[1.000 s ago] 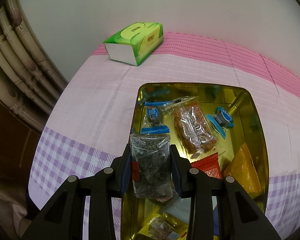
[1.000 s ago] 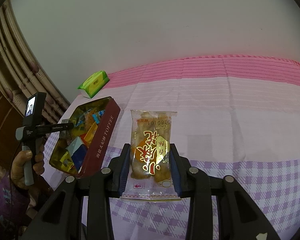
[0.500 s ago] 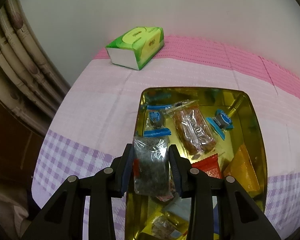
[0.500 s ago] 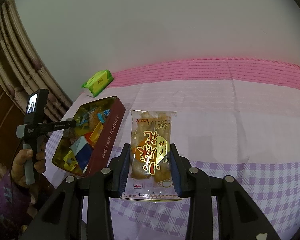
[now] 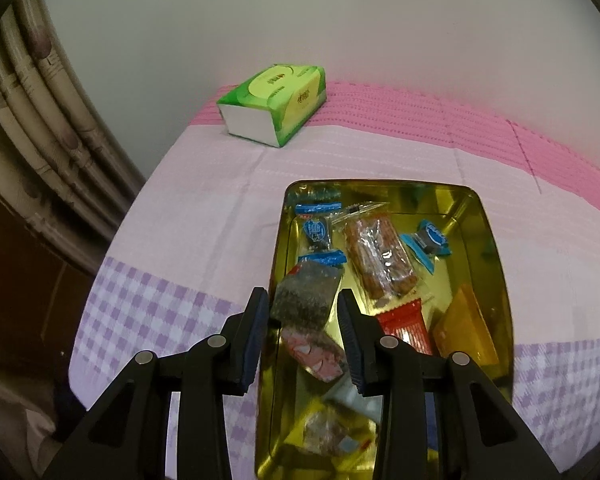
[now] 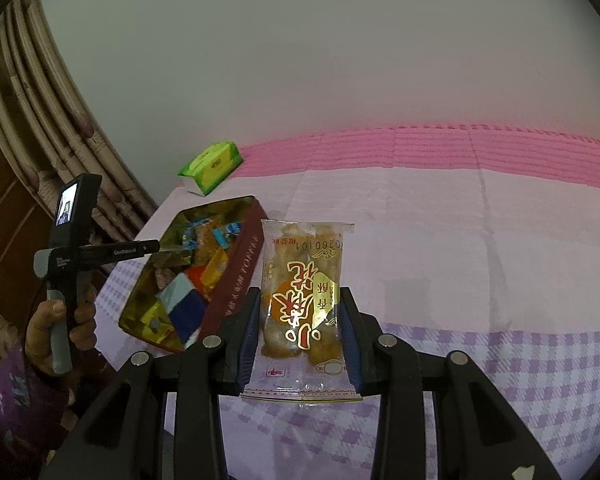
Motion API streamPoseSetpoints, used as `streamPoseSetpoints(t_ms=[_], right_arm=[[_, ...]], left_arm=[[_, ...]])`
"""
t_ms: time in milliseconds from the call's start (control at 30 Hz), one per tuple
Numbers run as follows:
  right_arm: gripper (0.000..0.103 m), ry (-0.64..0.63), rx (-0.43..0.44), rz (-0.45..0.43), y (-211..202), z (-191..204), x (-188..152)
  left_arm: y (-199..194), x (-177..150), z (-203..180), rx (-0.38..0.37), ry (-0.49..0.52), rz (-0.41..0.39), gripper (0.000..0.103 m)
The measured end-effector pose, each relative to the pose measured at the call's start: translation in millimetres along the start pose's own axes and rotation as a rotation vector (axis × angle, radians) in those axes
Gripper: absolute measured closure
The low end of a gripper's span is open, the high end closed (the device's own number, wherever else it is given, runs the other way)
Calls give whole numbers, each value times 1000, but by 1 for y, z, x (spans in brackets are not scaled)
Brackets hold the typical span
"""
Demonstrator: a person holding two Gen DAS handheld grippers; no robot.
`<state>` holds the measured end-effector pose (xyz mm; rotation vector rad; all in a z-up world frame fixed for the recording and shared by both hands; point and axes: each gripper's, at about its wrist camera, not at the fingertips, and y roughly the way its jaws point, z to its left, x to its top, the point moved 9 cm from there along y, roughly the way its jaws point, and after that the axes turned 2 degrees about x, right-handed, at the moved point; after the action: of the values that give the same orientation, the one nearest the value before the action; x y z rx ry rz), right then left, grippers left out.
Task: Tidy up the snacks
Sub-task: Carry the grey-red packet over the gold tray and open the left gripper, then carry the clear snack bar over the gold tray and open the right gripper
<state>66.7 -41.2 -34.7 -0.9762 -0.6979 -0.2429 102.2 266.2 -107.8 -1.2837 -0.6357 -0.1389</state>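
- A patterned curtain point(image 5: 40, 120) hangs at the far left, beside the plain wall.
- A green tissue pack point(image 5: 274, 102) lies at the back of the table, on the pink band of the tablecloth point(image 5: 204, 216), well apart from the tin.
- The person's left hand point(image 6: 60, 320), seen from the right wrist camera, grips the handle of the left gripper point(image 5: 303, 322), which reaches over the near end of the tin.
- The left gripper's fingers stand a little apart; a dark speckled snack packet point(image 5: 306, 294) hangs tilted and blurred between them. Its left edge sits against the left pad, but whether the right pad touches it cannot be told.
- The gold-lined snack tin point(image 5: 496, 264), dark red outside with gold lettering, sits open on the cloth where the pale pink meets the purple check.
- Inside the tin lie blue-wrapped candies point(image 5: 318, 232), a clear pack of brown sticks point(image 5: 380, 256), another blue candy point(image 5: 430, 238), a red sachet point(image 5: 406, 326) and an orange packet point(image 5: 462, 328); nearer packets are too blurred to name.
- The right gripper point(image 6: 300, 334) is just to the right of the tin, above the checked cloth.
- Its fingers are clamped on the sides of a clear fried-pastry packet point(image 6: 302, 300) with red and gold characters, held upright and lifted off the table.
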Motion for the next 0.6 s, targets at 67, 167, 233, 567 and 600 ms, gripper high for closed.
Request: streamPoseSetpoints(t_ms=[67, 167, 233, 567, 600], right_arm=[[69, -4, 18, 0, 0, 8, 2], [69, -32, 44, 2, 2, 26, 6], [69, -52, 61, 4, 5, 38, 8], [69, -116, 152, 31, 34, 100, 17], [68, -122, 159, 36, 39, 106, 17]], left_arm=[[-13, -2, 3, -3, -13, -4, 66], [-31, -5, 5, -18, -27, -21, 58], [-44, -9, 8, -2, -22, -40, 52], [-81, -40, 25, 13, -26, -69, 41], [-81, -41, 27, 11, -31, -70, 40]])
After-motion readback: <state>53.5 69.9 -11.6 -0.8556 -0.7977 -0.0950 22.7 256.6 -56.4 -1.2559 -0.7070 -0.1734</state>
